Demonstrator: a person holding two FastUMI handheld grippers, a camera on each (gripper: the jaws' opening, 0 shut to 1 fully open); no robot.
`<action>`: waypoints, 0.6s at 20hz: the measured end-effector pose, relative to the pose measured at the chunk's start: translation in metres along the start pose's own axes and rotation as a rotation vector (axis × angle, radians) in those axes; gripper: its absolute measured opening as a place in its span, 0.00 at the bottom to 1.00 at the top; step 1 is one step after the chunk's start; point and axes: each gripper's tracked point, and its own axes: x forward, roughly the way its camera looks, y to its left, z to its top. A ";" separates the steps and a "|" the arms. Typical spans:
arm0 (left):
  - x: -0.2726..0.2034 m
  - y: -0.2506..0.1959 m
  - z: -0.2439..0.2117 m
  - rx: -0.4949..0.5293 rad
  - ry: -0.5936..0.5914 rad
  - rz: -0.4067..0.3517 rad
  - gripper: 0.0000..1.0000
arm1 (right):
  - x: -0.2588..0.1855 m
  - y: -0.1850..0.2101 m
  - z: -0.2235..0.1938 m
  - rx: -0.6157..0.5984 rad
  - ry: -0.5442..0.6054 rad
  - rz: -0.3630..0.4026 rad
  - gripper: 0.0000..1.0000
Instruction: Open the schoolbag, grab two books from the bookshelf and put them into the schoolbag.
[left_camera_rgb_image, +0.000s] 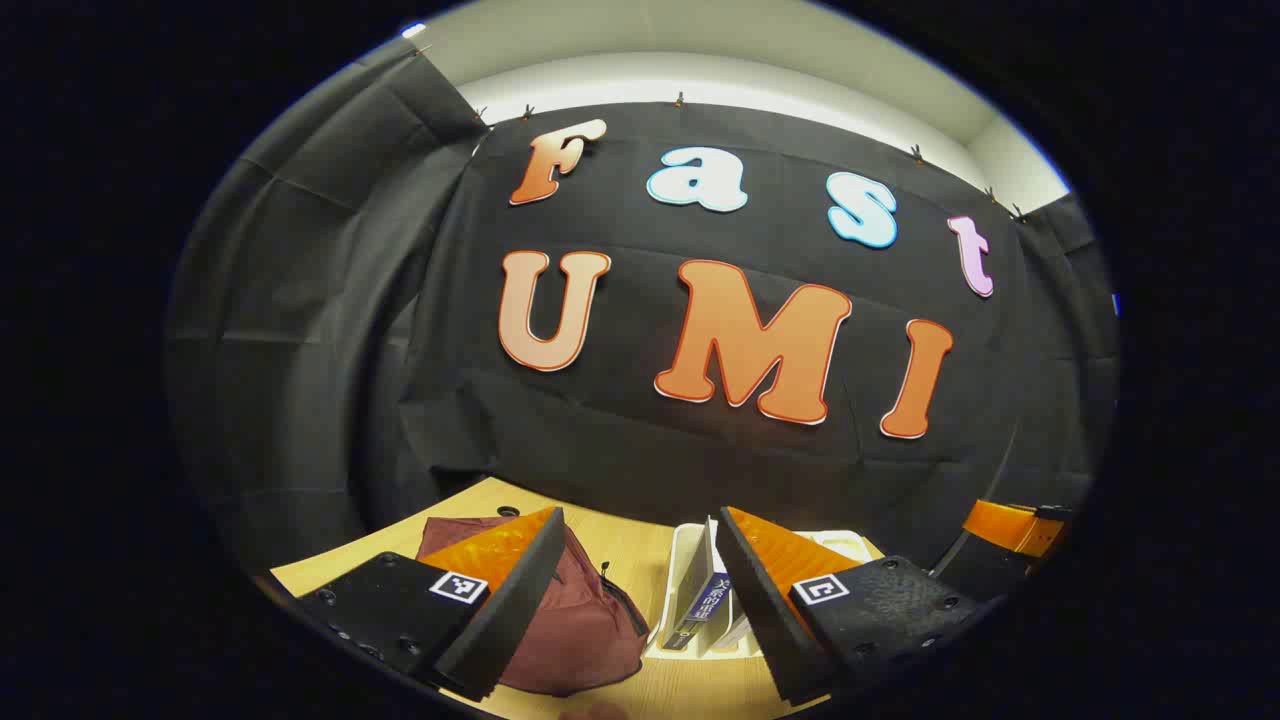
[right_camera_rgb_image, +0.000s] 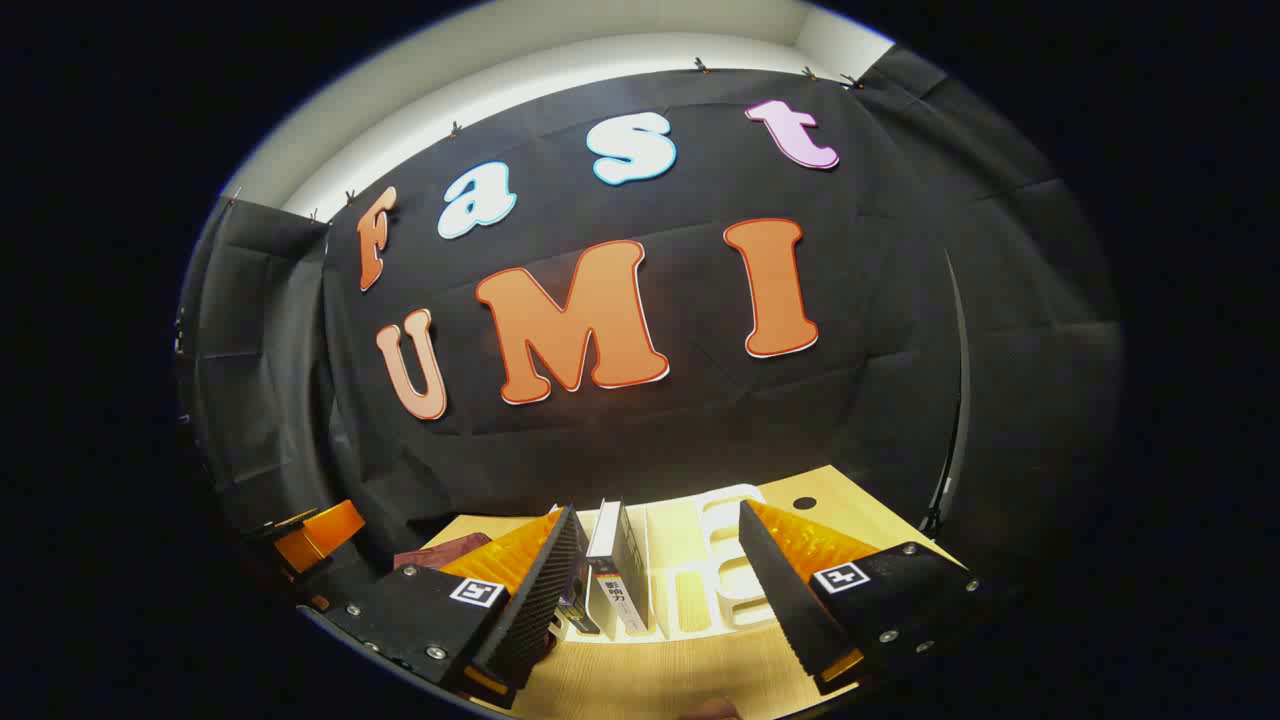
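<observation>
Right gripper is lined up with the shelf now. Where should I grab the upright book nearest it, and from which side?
Take the book by its top edge, from above. It stands upright in the white bookshelf, spine toward the right gripper, whose open fingers could close across its covers; another book leans close on its left.

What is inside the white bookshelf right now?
The white bookshelf holds upright books in its left slots, other slots bare. The right gripper finger covers part of the leftmost books.

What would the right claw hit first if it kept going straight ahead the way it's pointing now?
Probably the white bookshelf on the table: the open right claw frames it, with the upright books just left of centre. Depth is uncertain.
</observation>
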 end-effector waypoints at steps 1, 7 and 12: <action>0.002 -0.001 0.003 0.014 -0.012 -0.012 0.94 | -0.001 -0.008 0.001 -0.026 -0.001 -0.025 0.96; 0.013 -0.010 -0.009 0.060 0.027 -0.036 0.95 | -0.012 -0.025 0.002 -0.034 -0.032 -0.100 0.96; -0.005 -0.001 0.011 0.097 -0.026 0.010 0.94 | -0.019 -0.022 0.007 -0.053 -0.052 -0.092 0.96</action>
